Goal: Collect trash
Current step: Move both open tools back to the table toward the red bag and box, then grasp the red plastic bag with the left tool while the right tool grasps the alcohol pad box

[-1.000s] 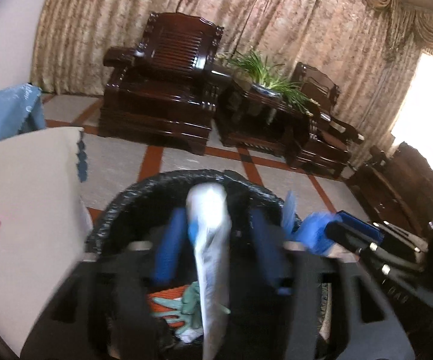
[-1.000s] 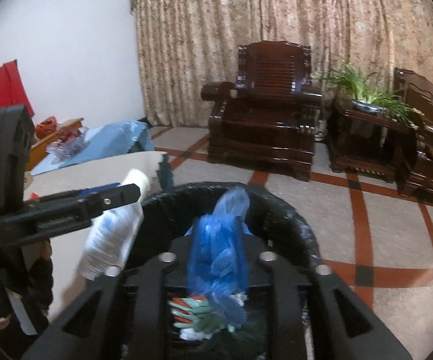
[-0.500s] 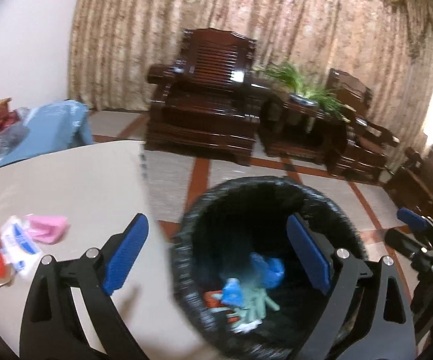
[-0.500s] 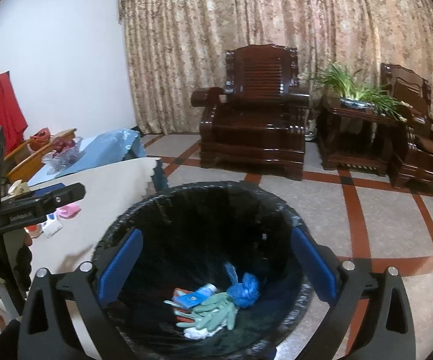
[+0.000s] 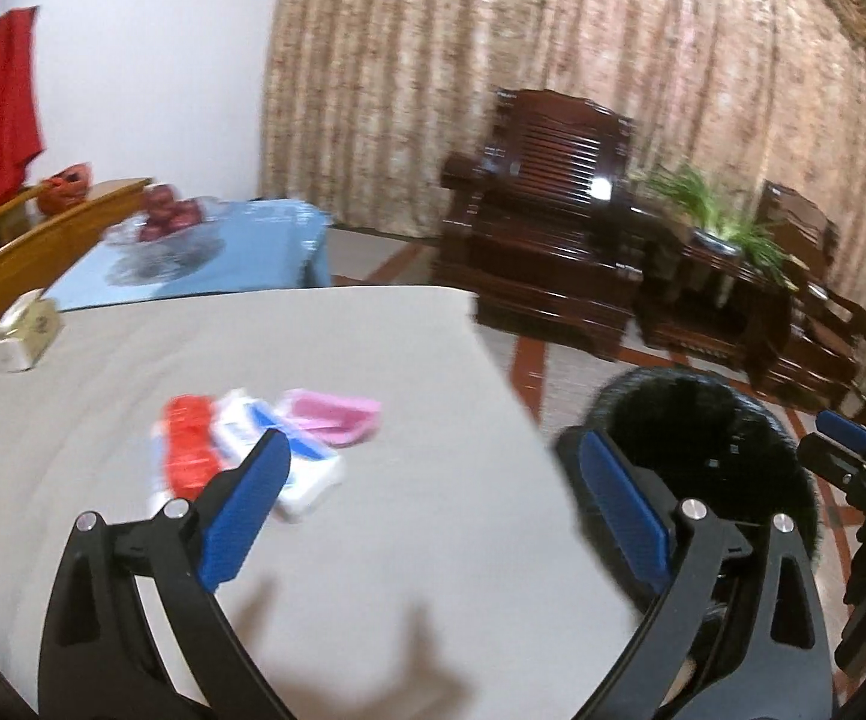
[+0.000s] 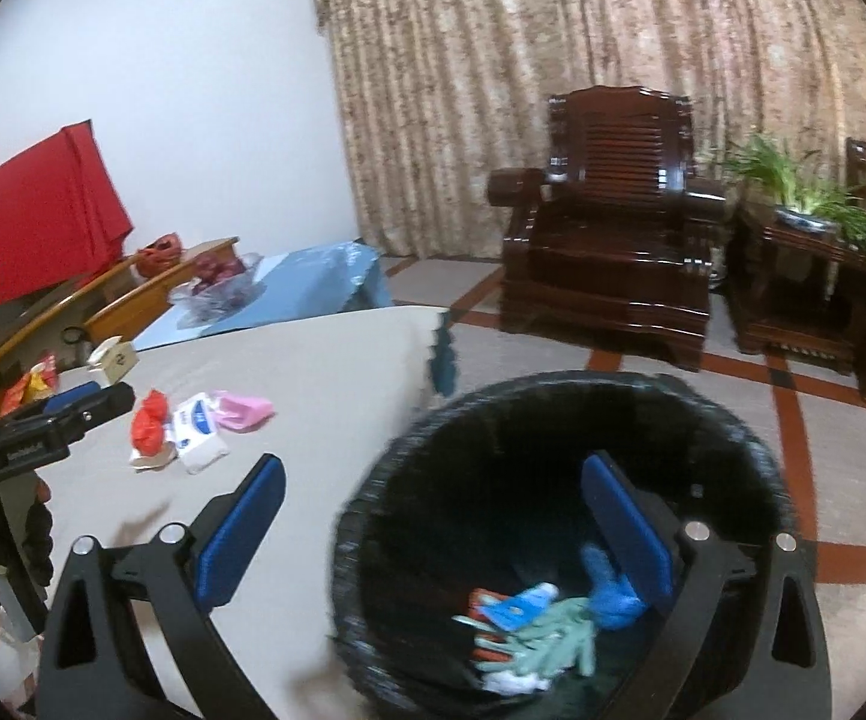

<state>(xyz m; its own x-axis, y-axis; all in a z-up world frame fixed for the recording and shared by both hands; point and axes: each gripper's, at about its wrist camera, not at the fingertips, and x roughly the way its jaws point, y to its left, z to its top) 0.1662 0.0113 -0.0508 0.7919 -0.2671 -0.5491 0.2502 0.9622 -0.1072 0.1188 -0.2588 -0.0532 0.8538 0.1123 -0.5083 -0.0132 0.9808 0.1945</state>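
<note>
My left gripper [image 5: 427, 480] is open and empty above the beige table [image 5: 403, 540]. Just beyond its left finger lie a red wrapper [image 5: 187, 450], a white and blue packet [image 5: 307, 474] and a pink wrapper [image 5: 331, 417]. The black lined trash bin [image 5: 703, 420] stands off the table's right edge. My right gripper [image 6: 433, 516] is open and empty over the bin [image 6: 559, 414], which holds a blue bag [image 6: 610, 588], green gloves [image 6: 547, 639] and other scraps. The same three wrappers show at the left of the right wrist view, the red one [image 6: 148, 426] furthest left.
A small white box [image 5: 28, 330] sits at the table's far left. A blue-covered table [image 6: 289, 288] with a fruit bag stands behind. Dark wooden armchairs [image 6: 613, 264] and a plant table [image 6: 805, 276] line the curtained wall. My left gripper also shows in the right wrist view [image 6: 82, 405].
Both grippers opened and dropped the white bag and the blue bag into the bin. My left gripper then swung left over the table toward the wrappers; the right shifted slightly left.
</note>
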